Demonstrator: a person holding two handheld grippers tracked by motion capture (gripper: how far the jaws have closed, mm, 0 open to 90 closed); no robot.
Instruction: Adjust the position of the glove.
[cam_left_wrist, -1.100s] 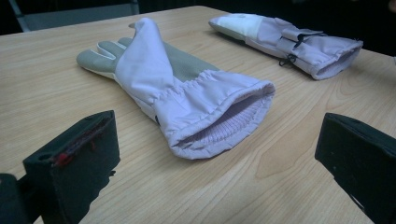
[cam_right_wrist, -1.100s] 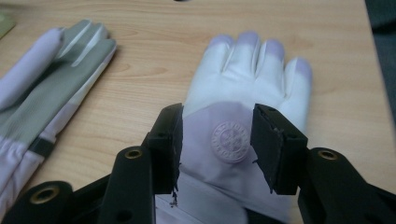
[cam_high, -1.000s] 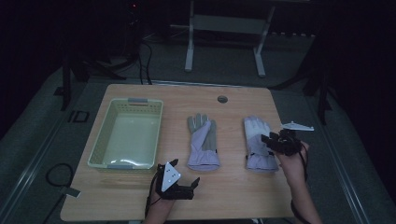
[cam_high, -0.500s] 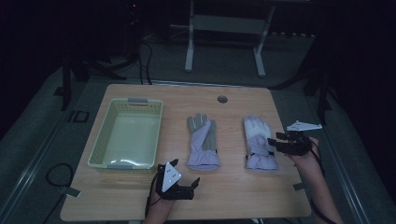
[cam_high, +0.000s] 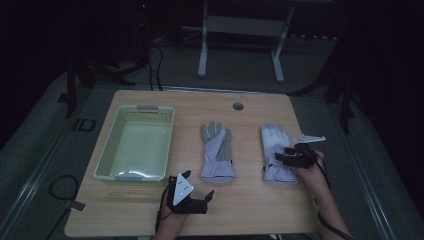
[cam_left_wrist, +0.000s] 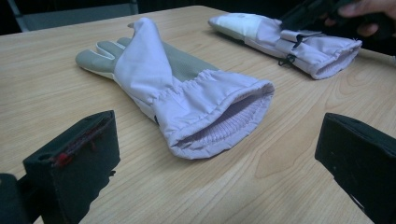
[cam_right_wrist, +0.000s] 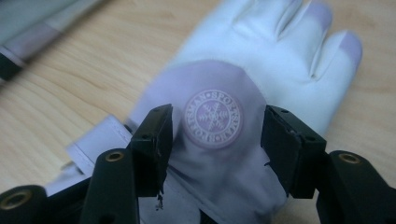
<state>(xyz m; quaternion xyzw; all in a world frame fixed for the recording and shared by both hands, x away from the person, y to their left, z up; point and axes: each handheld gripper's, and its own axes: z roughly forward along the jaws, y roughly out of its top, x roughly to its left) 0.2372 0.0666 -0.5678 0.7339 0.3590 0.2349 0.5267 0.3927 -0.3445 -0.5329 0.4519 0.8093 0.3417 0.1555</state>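
High view: right gripper (cam_high: 281, 156) over right glove (cam_high: 276, 150) near table (cam_high: 250, 220) right edge, jaws parted, just been opening, astride logo patch, not gripping; left gripper (cam_high: 204, 199) released near front edge.

- On the back of the right-hand glove (cam_right_wrist: 233, 107), a round lilac badge (cam_right_wrist: 213, 118) bore a snowflake ringed by white capital letters.
- The ring appeared to read "SPORTSMAN"; the letters running from about 9 o'clock through 12 to 3 o'clock were clearest, and those along the lower arc were too blurred to read.
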